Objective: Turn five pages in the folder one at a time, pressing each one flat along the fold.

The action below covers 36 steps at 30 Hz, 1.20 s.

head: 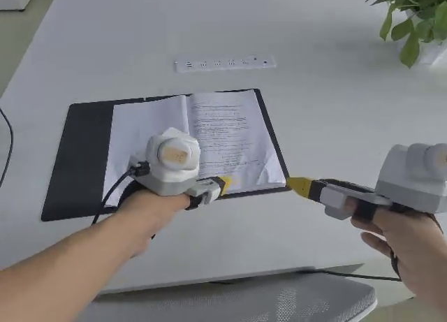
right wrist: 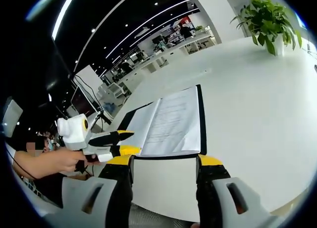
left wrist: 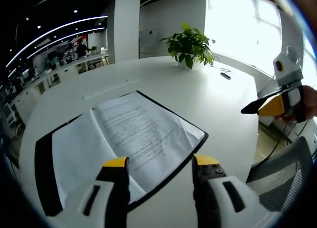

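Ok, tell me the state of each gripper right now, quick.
Left gripper: open, holding nothing, at the near edge of the folder.
Right gripper: open, holding nothing, off to the folder's right.

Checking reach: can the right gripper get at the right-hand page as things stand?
Probably yes: the right gripper, open, sits just off the near corner of the right-hand page, nothing between.
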Each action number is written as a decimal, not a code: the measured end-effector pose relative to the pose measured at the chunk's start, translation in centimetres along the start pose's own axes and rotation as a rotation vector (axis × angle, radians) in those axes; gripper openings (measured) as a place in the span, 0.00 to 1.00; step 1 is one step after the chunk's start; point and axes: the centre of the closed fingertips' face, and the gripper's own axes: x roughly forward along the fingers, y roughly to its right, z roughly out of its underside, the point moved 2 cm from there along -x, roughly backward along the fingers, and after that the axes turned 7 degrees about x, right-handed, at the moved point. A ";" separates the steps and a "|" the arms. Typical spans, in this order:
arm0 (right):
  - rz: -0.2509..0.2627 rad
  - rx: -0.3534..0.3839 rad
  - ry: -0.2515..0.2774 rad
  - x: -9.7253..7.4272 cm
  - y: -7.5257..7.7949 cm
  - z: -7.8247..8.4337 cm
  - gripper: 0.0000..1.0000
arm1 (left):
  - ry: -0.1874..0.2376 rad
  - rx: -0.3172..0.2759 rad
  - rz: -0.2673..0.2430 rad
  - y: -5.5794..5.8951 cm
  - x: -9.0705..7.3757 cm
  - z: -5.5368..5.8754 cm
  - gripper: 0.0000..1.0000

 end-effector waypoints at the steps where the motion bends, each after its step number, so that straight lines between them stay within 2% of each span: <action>1: 0.000 0.000 0.003 0.1 0.1 0.0 0.49 | -0.001 0.005 -0.002 0.2 0.6 -0.1 0.50; 7: 0.004 0.010 0.016 0.6 0.8 -0.1 0.46 | 0.004 0.049 -0.018 0.6 3.2 -0.3 0.52; 13: -0.002 0.022 0.020 1.3 1.1 -0.1 0.45 | 0.002 0.026 -0.044 0.6 5.7 -0.1 0.55; 17: 0.001 0.025 0.025 1.8 1.5 -0.2 0.44 | 0.007 0.003 -0.049 1.1 7.0 -0.1 0.56; 20: 0.003 0.033 0.025 2.1 1.8 -0.2 0.43 | 0.000 -0.004 -0.049 1.4 7.5 0.2 0.56; 24: 0.010 0.047 0.025 2.5 2.4 -0.2 0.42 | -0.024 0.007 -0.070 1.3 8.3 1.0 0.56; 29: 0.013 0.045 0.020 2.9 2.8 -0.1 0.41 | -0.015 0.039 -0.078 1.3 8.4 1.1 0.54; 36: 0.012 0.044 0.011 3.6 3.1 0.1 0.40 | 0.009 0.043 -0.076 1.2 8.7 1.1 0.37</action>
